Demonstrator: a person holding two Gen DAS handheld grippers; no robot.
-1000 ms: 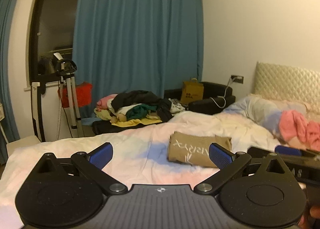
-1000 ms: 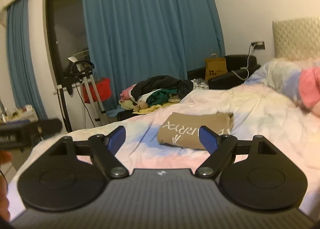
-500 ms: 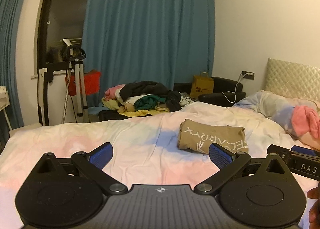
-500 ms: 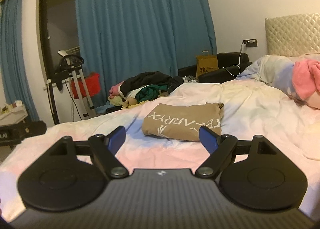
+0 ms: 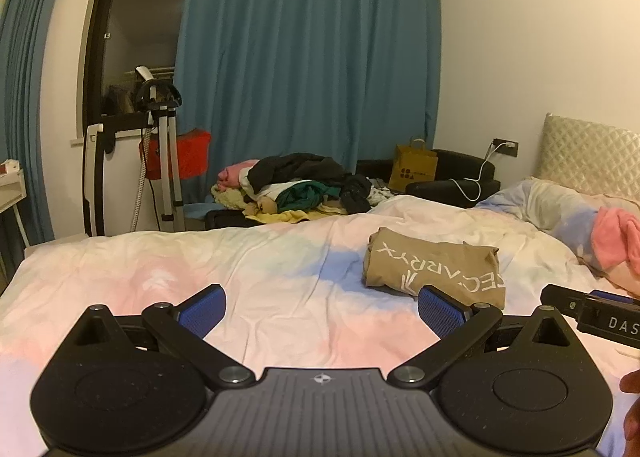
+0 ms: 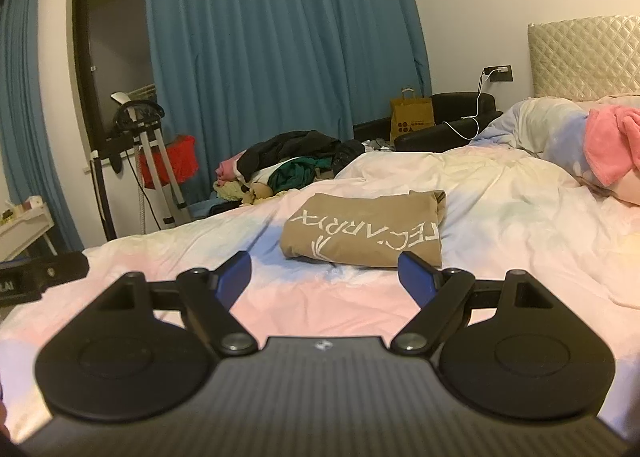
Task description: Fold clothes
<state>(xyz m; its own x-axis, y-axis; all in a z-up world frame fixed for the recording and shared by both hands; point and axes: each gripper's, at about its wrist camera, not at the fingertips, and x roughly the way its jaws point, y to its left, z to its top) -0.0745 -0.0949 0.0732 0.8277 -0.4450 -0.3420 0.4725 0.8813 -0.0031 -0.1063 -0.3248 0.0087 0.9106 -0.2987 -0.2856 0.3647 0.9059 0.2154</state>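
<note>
The near corner of the folded tan garment [image 5: 434, 267] is hidden behind a blue pad [image 5: 442, 311]. Beside the garment, the right gripper [image 5: 592, 311] is cut off by the frame edge. The heap of clothes [image 5: 296, 187] beyond the garment cannot be told apart piece by piece.

My left gripper [image 5: 322, 307]: black ribbed body, round side discs, silver pivot screws, blue textured pads [image 5: 202, 311]. My right gripper [image 6: 324, 275]: identical, lower frame.
</note>
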